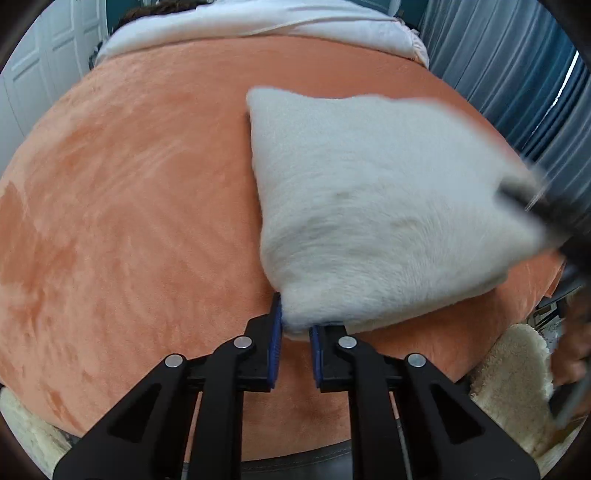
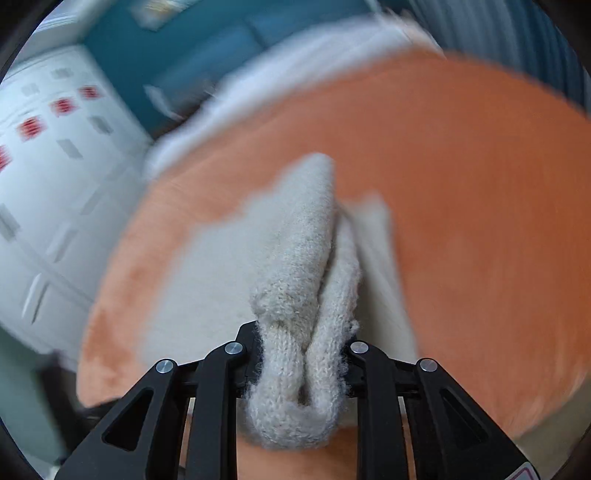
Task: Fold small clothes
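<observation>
A fuzzy white knitted garment is spread over the right half of a bed covered by a plush orange blanket, whose nap is brushed into lighter and darker streaks. In the left wrist view the garment is seen as a roughly four-sided, soft, hairy sheet, with one corner reaching toward the blanket's near edge. That near corner is pinched by the left gripper, whose blue-padded black fingers are pressed against the fabric from both sides. The garment's far right corner is met by a dark blurred shape, taken to be the right gripper. In the right wrist view, which is heavily blurred, a thick bunched fold of the ribbed knit is clamped between the black fingers of the right gripper, with a loop of wool bulging out behind them. A white sheet lies along the blanket's far edge, and blue pleated curtains hang beyond the right edge.
</observation>
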